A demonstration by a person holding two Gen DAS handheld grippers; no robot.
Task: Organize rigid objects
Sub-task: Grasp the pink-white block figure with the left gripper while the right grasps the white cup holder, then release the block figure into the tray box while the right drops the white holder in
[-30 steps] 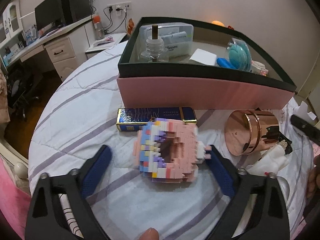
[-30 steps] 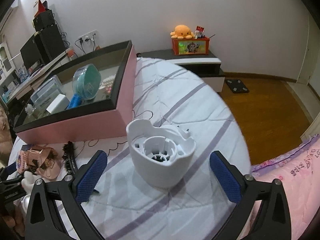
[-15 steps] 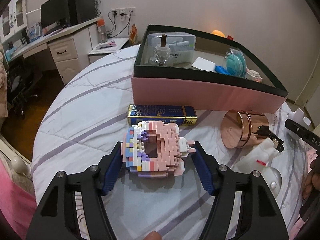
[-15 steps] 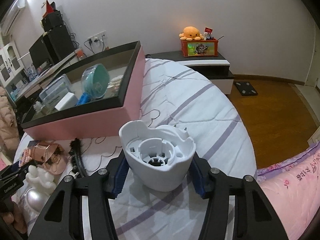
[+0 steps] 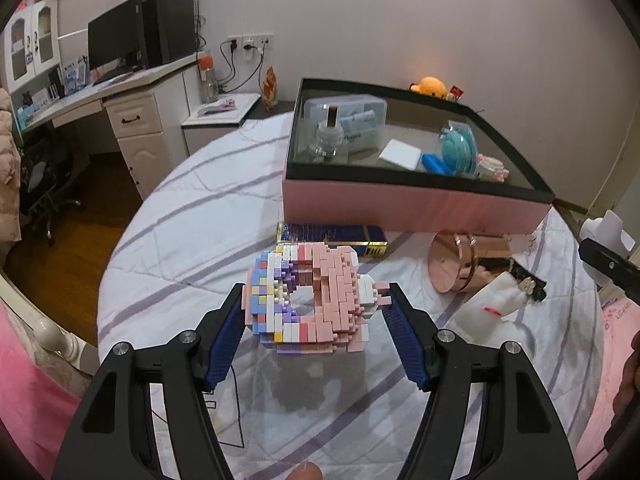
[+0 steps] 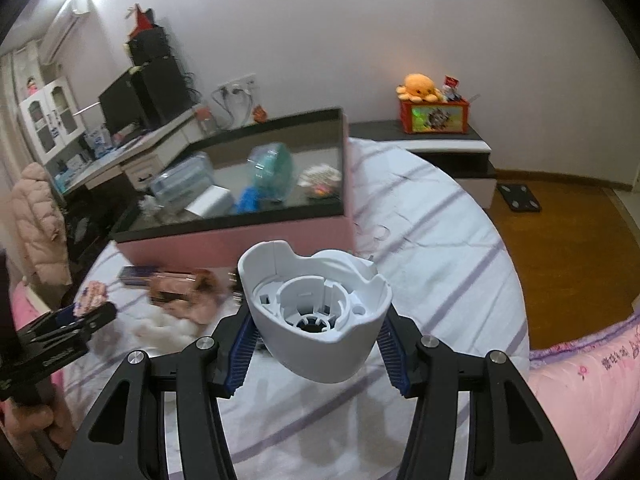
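Gripping from both sides, our left gripper point(image 5: 314, 310) clamps its ribbed blue pads point(image 5: 224, 344) on a brick-built ring point(image 5: 310, 300), a chunky doughnut of small pink, white, lilac and blue plastic blocks with a stepped, knobbly surface. The ring sits at the centre of the left view, raised above its shadow on the striped quilt point(image 5: 192, 240), and its hole faces up and toward the camera. Our right gripper point(image 6: 316, 338) pinches a smooth white plastic shell point(image 6: 316, 316), a rounded cup with a wavy rim and moulded rings and ribs inside; it hangs clear of the quilt at the centre of the right view, open mouth up and toward the lens. In the upper middle of the left view stands a pink box point(image 5: 412, 204) with a black rim, straight-walled and rectangular, its long side running left to right. In front of it lie a glossy blue and gold carton point(image 5: 332, 236) and a shiny copper-coloured can point(image 5: 460, 264) on its side.
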